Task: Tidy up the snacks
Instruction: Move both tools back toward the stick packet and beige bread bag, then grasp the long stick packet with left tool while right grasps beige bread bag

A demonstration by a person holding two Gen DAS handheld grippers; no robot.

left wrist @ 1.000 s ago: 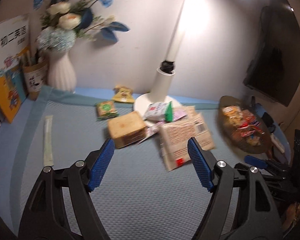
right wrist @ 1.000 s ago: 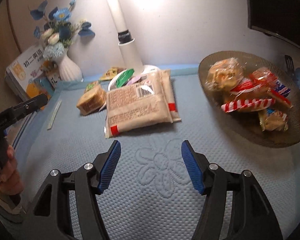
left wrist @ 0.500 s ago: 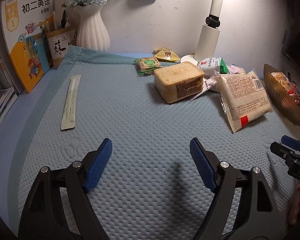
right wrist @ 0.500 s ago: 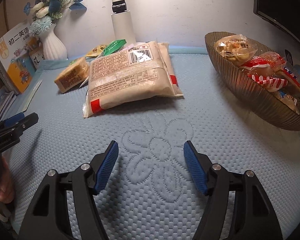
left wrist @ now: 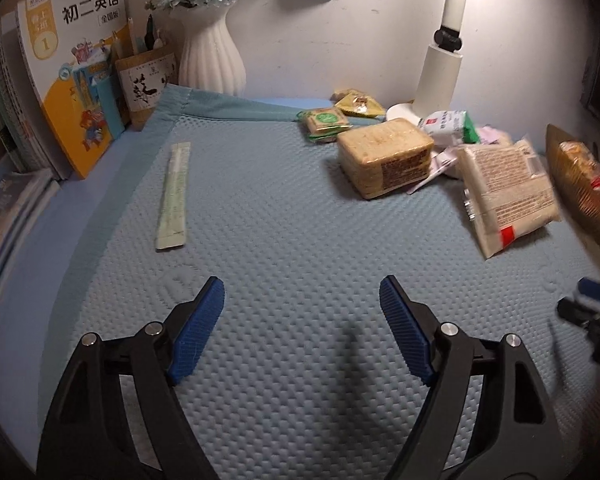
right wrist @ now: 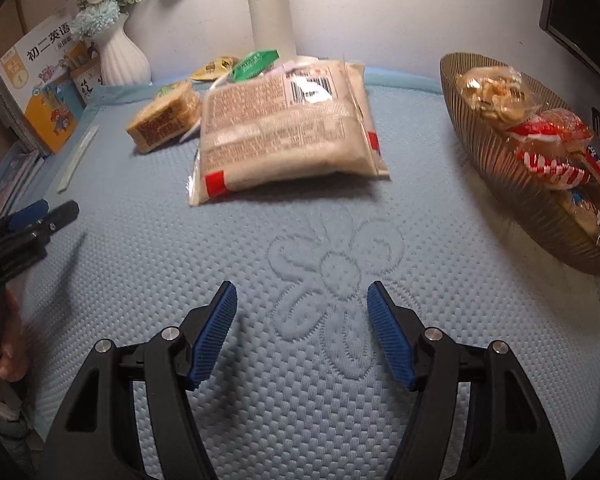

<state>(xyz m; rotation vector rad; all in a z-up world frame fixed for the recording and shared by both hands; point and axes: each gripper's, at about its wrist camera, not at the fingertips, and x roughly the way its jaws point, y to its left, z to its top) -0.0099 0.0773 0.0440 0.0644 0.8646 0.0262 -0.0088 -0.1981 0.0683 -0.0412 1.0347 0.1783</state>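
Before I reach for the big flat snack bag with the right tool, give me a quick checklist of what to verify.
1. Right tool open and empty: ok, jaws apart with only mat between them.
2. Left tool open and empty: ok.
3. Path to the big flat snack bag: ok, bare blue mat lies between.
4. Bag free to lift: not ok, its far end rests on other packets near the lamp base.
5. Room in the bowl: cannot tell, it already holds several wrapped snacks.
6. Left tool clear of the right one's path: ok, it sits off to the left.
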